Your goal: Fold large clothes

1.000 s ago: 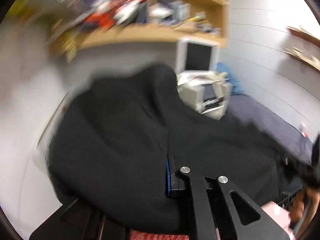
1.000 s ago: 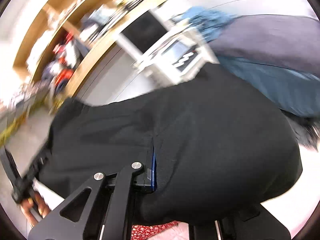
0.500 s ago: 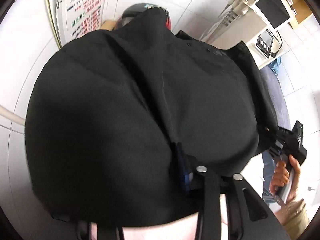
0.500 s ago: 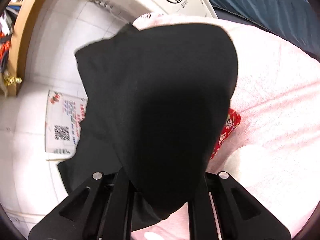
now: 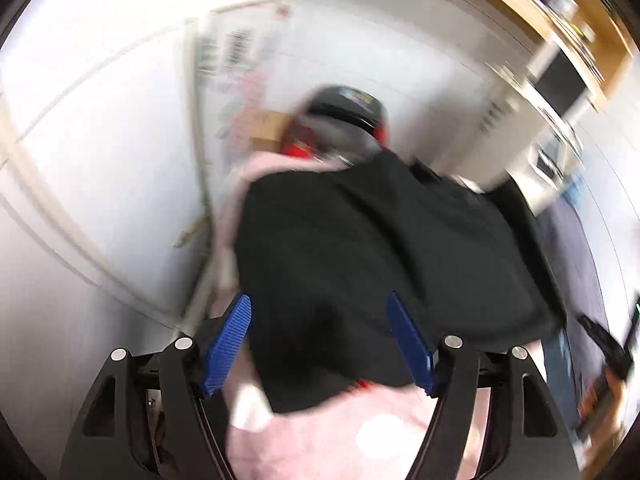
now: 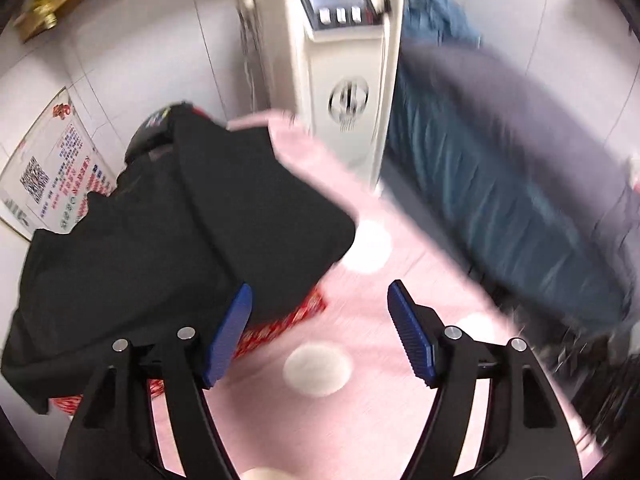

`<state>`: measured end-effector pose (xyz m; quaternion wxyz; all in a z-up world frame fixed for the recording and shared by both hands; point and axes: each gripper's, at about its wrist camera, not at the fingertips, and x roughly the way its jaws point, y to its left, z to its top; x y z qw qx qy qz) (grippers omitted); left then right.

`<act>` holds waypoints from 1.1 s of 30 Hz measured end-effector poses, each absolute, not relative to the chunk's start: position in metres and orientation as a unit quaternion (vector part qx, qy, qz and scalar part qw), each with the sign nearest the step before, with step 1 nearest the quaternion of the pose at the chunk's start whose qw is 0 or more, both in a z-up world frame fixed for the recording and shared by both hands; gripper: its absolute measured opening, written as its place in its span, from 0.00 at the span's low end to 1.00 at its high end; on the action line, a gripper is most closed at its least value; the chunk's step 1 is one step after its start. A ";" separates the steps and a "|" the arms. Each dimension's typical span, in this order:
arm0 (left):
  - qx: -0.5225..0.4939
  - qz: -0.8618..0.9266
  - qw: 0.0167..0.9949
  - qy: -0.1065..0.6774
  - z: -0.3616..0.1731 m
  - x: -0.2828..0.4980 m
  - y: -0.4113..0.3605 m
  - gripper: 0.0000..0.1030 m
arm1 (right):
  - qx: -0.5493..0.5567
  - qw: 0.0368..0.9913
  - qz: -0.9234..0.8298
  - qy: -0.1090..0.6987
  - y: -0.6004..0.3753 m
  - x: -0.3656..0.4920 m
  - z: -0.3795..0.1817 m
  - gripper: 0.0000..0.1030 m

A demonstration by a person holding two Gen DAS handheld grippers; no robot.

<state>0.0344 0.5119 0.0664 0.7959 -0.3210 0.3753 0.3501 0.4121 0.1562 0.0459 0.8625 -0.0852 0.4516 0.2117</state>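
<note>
A large black garment lies folded over on a pink cloth with white dots. My left gripper is open and empty, its blue pads spread just above the garment's near edge. In the right wrist view the garment lies at the left. My right gripper is open and empty over the pink cloth, its left pad beside the garment's near right corner.
A red patterned item shows under the garment's edge. A helmet and a cardboard box sit at the far end by the wall. A white machine stands behind, with a blue-covered bed at the right.
Both grippers have let go of the black garment and opened. The garment has dropped onto the pink cloth, and both grippers have pulled back from it.
</note>
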 end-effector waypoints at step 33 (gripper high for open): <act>-0.440 0.298 0.758 0.379 -0.002 0.041 0.610 0.86 | 0.080 0.857 0.081 0.503 0.160 0.536 0.000 0.86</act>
